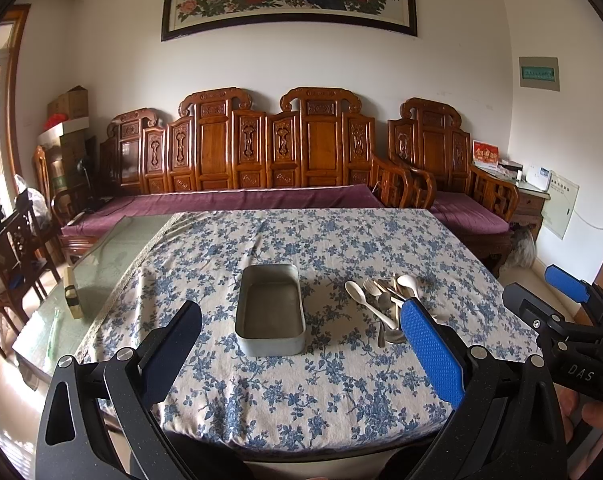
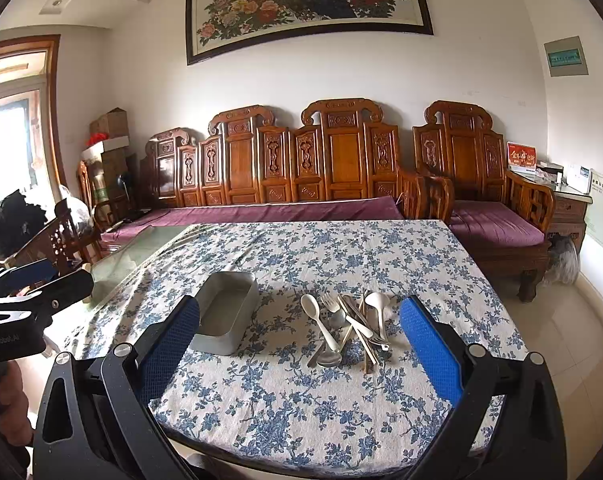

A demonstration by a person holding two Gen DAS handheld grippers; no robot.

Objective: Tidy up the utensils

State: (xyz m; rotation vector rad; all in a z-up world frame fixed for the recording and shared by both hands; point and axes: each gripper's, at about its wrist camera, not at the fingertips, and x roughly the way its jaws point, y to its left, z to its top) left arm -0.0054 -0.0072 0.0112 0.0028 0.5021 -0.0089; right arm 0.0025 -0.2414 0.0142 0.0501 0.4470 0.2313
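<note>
Right wrist view puts the jumbled pile of white plastic spoons, metal forks and chopsticks [image 2: 347, 326] at frame centre on the floral-clothed worktop [image 2: 301, 408], beside the empty grey metal rectangular tin [image 2: 225, 316]. Both grippers' fingers spread, holding nothing; sorting seems unstarted.

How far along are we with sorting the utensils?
Nothing done yet: the metal tin is empty. Nothing in hand: left gripper and right gripper are both open, above the table. All the utensils remain piled on the tablecloth beside the tin.
</note>
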